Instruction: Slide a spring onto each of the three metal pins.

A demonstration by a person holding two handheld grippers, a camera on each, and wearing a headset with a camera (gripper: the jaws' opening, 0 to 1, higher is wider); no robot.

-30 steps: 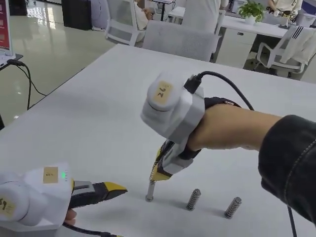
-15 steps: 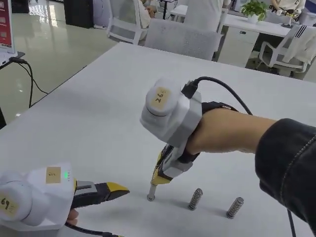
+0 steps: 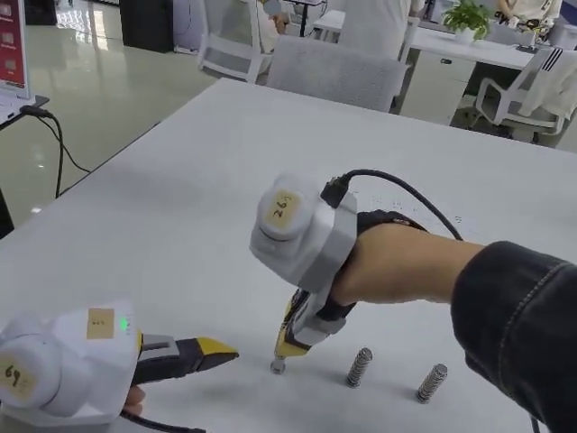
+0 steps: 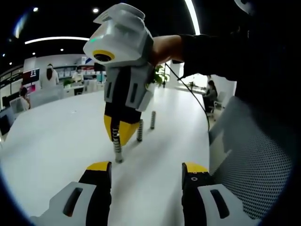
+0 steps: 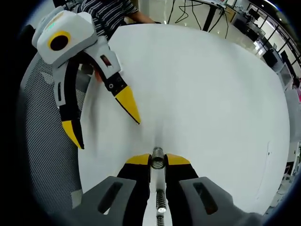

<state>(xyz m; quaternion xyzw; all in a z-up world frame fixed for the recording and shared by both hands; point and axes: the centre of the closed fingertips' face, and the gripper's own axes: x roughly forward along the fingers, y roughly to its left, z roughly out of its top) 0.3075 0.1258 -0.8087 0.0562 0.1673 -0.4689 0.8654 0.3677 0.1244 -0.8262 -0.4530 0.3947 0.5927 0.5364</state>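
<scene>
The smooth white table top [image 3: 180, 180] had a matt finish with a faint sheen. The coiled grey metal spring [image 5: 158, 157] looked ribbed and dull. The right gripper [image 3: 290, 347] had a smooth white plastic housing, semi-gloss. The dark denim sleeve [image 3: 514, 334] was coarse cloth.

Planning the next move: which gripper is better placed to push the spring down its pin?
Right. The right gripper is shut on the spring around the pin; the left gripper is open, off to the side.
</scene>
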